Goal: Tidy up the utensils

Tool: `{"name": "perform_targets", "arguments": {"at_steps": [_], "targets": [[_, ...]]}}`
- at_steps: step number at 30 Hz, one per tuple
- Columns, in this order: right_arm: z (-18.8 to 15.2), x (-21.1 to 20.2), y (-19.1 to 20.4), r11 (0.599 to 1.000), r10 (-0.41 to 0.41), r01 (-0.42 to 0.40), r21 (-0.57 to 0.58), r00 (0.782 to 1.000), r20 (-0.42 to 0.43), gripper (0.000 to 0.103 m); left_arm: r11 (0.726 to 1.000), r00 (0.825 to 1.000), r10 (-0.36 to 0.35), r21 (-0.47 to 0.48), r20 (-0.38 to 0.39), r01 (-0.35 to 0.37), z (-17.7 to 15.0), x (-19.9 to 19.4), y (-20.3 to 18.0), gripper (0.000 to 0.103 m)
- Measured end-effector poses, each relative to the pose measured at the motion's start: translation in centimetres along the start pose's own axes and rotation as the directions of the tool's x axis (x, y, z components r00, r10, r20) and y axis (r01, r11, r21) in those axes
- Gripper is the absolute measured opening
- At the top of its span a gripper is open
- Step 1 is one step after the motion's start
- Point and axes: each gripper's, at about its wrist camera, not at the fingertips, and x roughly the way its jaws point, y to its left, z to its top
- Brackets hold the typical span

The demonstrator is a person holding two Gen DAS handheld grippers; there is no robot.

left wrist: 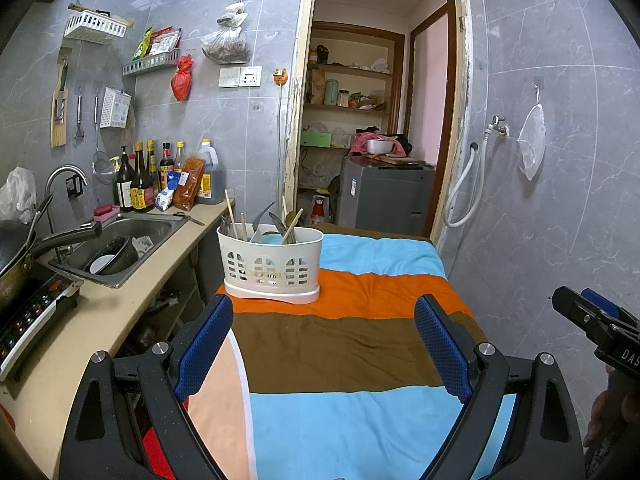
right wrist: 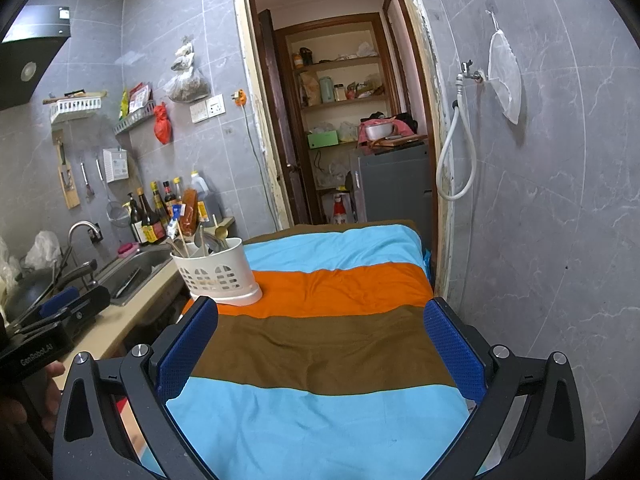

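The left gripper (left wrist: 324, 344) is spread wide and holds nothing. The right gripper (right wrist: 320, 344) is spread wide too, with nothing in it. Both hang over a striped cloth (left wrist: 340, 360) on the table. Farther out, on the orange stripe near the cloth's left edge, stands a white holder (left wrist: 271, 266). Spoons and chopsticks (left wrist: 256, 222) stick up out of it. Left of the holder is a sink (left wrist: 128, 240).

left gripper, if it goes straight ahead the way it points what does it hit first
Probably the white utensil caddy, standing on the striped cloth just ahead of the open left gripper; depth is hard to judge, nothing lies between.
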Motion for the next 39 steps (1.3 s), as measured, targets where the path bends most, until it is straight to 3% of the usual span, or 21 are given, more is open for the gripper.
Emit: {"name": "perform_targets", "arguments": {"at_steps": [39], "targets": [[0.10, 0.04, -0.12, 1.000, 0.000, 0.000, 0.004, 1.000, -0.005, 0.103, 1.000, 1.000, -0.001, 0.004, -0.008, 0.001, 0.11, 0.63, 0.23, 0.089]]}}
